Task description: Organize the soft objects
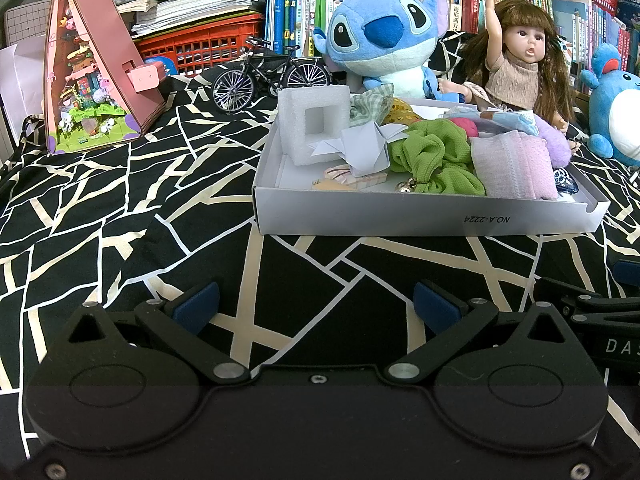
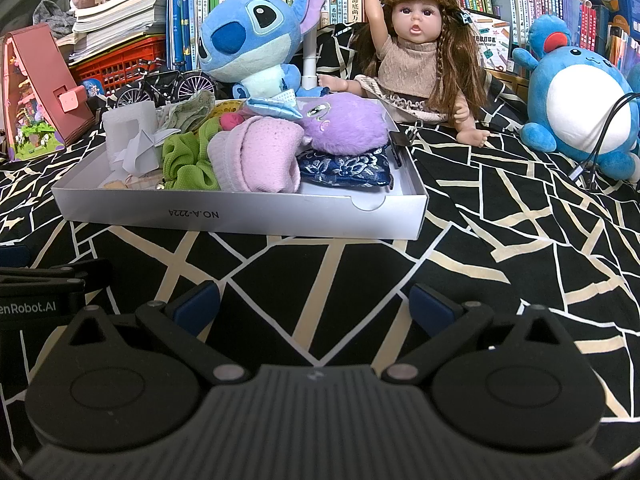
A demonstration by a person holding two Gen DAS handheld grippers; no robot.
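**Both grippers parked before a filled tray**

Together, the left gripper (image 1: 316,308) and right gripper (image 2: 316,304) rest low over the cloth (image 1: 120,208), side by side, jaws spread wide and holding nothing. Ahead stands the tray (image 2: 240,216), a shallow white box lid, with the soft things heaped inside: foam block (image 1: 312,120), paper fold (image 1: 356,148), green scrunchie (image 1: 432,160), pink cloth (image 2: 256,160), purple plush (image 2: 344,128) and blue pouch (image 2: 344,170). The plush lies on top of the pouch, pressing it flat; the cloth leans against the scrunchie. Wide jaws probably suit bulky, yielding items. Because the pile is gathered in one container, the scene fits either a collection finished there or a stock waiting to be sorted out; the pictures do not settle which. Behind the tray sit a blue plush (image 2: 248,32) and a doll (image 2: 416,52), apart from it.
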